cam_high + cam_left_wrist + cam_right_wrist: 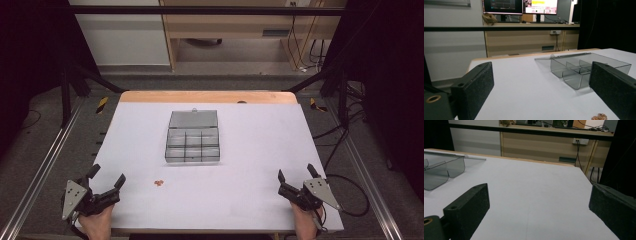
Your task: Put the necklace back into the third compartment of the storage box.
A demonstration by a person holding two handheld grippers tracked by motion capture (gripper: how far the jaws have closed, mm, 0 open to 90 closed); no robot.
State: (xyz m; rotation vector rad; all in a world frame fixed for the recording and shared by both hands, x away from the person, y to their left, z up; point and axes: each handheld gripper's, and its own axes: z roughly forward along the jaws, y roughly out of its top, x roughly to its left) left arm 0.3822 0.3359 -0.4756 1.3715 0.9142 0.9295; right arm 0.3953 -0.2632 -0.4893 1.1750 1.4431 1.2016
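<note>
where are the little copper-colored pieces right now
In the high view the small copper-colored pieces lie on the white table, just in front of the open clear compartment box and to the right of the left tongs, touching neither.

The white table [260, 150] carries a clear compartment box [193, 137] and small copper pieces [158, 183].

White tabletop [260, 150], wooden desk [529, 37], monitors [520, 6], grey floor [225, 80]
</note>
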